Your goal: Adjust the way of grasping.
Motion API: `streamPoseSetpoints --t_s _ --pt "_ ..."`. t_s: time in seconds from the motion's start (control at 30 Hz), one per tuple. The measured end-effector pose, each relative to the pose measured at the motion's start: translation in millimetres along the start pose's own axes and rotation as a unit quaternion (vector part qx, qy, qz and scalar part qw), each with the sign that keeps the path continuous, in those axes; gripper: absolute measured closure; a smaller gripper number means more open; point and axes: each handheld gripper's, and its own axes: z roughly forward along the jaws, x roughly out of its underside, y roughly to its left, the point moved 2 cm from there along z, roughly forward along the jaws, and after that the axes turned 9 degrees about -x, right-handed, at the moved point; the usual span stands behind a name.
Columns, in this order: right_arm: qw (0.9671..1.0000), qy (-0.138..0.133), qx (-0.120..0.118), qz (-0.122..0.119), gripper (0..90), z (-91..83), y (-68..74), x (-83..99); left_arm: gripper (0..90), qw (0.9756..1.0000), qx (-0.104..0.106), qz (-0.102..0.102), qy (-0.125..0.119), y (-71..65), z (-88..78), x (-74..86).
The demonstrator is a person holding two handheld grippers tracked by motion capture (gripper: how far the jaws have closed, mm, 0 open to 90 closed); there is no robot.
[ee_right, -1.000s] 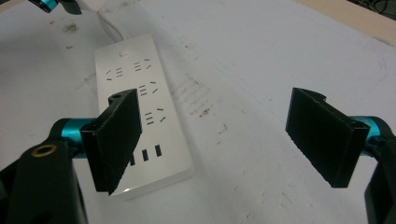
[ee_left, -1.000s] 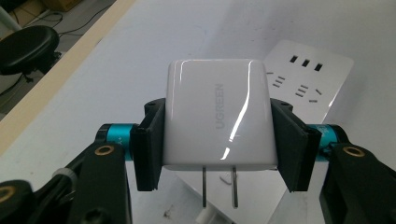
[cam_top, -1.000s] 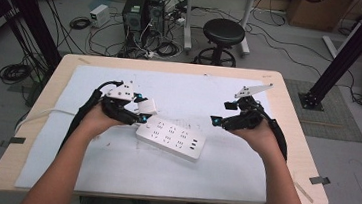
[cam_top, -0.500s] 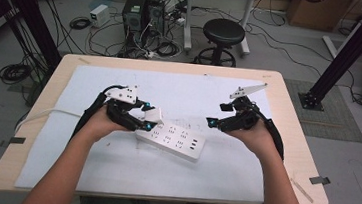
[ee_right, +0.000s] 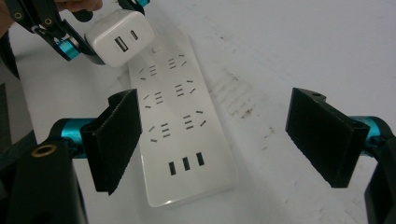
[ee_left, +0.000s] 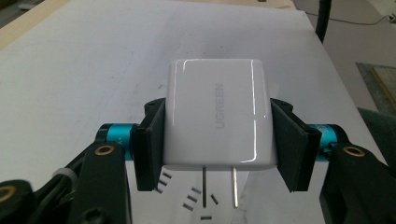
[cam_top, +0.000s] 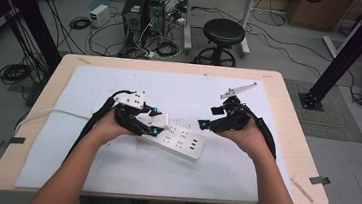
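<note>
charger (ee_left: 217, 119) is clamped in the left gripper (ee_left: 218, 140) just above the power strip (ee_right: 180, 126), so prongs should be lined up squarely before being pushed in, with the right gripper (ee_right: 229, 140) left wide open nearby.

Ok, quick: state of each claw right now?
Left claw: shut on the white charger, prongs over the power strip.
Right claw: open, holding nothing.

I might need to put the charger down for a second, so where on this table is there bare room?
Bare white sheet lies behind the power strip toward the far edge, and a wide strip lies between the power strip and the near edge. It is crowded in the middle: the left gripper holds the charger over the strip, and the right gripper hovers open beside it.
</note>
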Motion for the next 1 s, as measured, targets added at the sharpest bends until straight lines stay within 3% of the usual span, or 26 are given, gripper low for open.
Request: streamPoseSetpoints --t_s 0.07,0.2,0.43,0.63,0.83,1.0 --pt "1.0000 0.001 -0.004 0.004 18.7 1.7 0.6 -0.6 42.4 1.0000 0.000 0.000 0.000 0.0 0.0 0.0" --pt "0.9997 -0.002 -0.023 0.012 18.7 8.4 3.2 -2.6 42.4 0.9998 -0.001 0.020 0.002 -3.7 4.9 -1.4" --pt "0.9988 -0.002 -0.045 0.018 18.7 19.5 6.9 -5.8 42.4 0.9983 -0.024 0.052 -0.009 -10.2 8.7 -5.2" --pt "0.9963 -0.008 -0.079 0.032 18.7 31.0 9.3 -7.9 42.4 0.9958 -0.043 0.078 -0.020 -16.3 11.8 -7.9" --pt "0.9930 -0.021 -0.106 0.049 18.7 37.5 9.3 -9.4 42.4 0.9953 -0.043 0.084 -0.022 -19.1 14.3 -7.5" --pt "0.9927 -0.019 -0.108 0.052 18.7 41.3 8.8 -9.5 42.4 0.9948 -0.046 0.088 -0.021 -19.7 15.1 -7.1"
